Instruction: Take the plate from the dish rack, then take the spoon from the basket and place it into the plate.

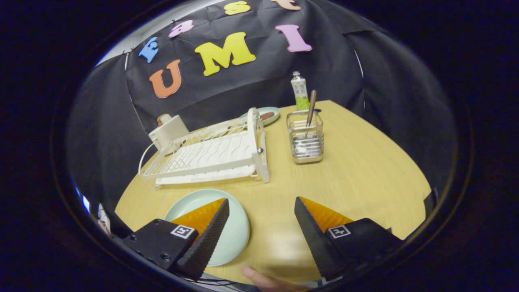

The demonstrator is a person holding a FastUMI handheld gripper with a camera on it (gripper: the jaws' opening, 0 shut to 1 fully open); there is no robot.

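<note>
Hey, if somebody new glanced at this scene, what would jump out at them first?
Probably the white dish rack standing empty on the wooden table, beyond the fingers. Right of it, a wire basket holds a spoon upright. Nearest, a pale green plate lies flat on the table under one finger of the open gripper.

The claw (pixel 261 202) hangs with fingers spread wide, gripping nothing.

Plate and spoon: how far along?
Done: plate lies on the table, out of the dish rack. In hand: nothing; gripper is open above the table. Left: spoon stands in the basket, beyond the fingers.
</note>
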